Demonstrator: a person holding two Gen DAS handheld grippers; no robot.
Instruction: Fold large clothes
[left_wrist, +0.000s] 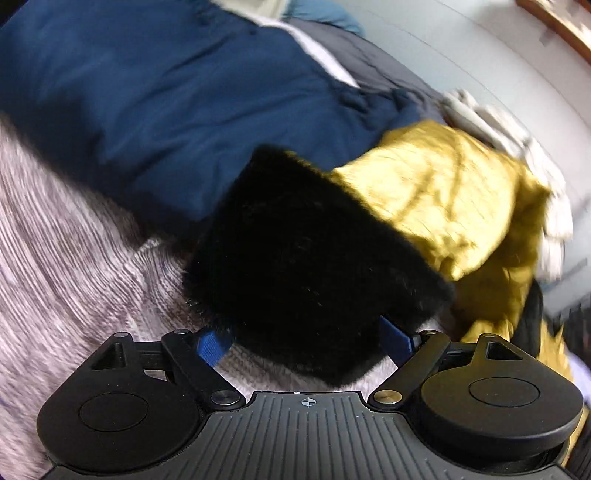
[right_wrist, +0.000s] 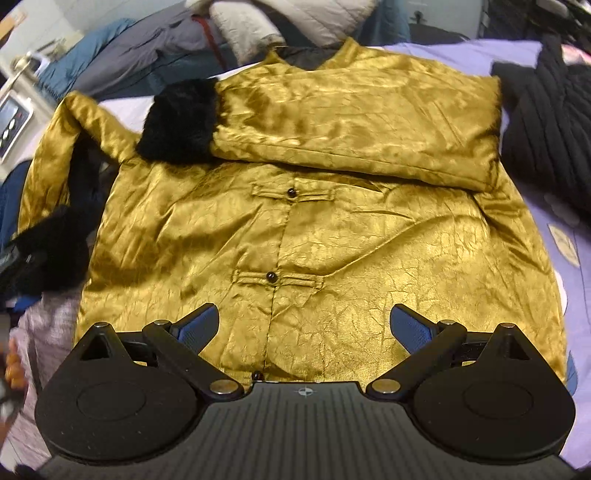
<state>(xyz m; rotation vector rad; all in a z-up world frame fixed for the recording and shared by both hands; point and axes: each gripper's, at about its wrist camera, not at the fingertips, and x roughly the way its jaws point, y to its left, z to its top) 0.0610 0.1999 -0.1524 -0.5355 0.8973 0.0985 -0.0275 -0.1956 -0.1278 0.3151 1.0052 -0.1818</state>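
Observation:
A gold satin jacket (right_wrist: 332, 240) lies front up on a lilac bedsheet (right_wrist: 576, 236). Its right sleeve (right_wrist: 354, 122) is folded across the chest and ends in a black fur cuff (right_wrist: 177, 122). Its other sleeve (right_wrist: 55, 155) hangs at the left and its black fur cuff (right_wrist: 48, 251) sits at the left edge. My right gripper (right_wrist: 304, 325) is open and empty above the jacket's hem. In the left wrist view, that black fur cuff (left_wrist: 310, 254) fills the space between my left gripper's (left_wrist: 306, 339) wide blue fingers (left_wrist: 212, 345), with the gold sleeve (left_wrist: 443, 199) behind. The fingertips are hidden under the fur.
A navy padded garment (left_wrist: 166, 110) and a pinkish knit (left_wrist: 66, 258) lie by the left gripper. A black ribbed knit (right_wrist: 546, 122) lies at the right of the jacket. Grey, blue and white clothes (right_wrist: 155, 48) are piled at the bed's far side.

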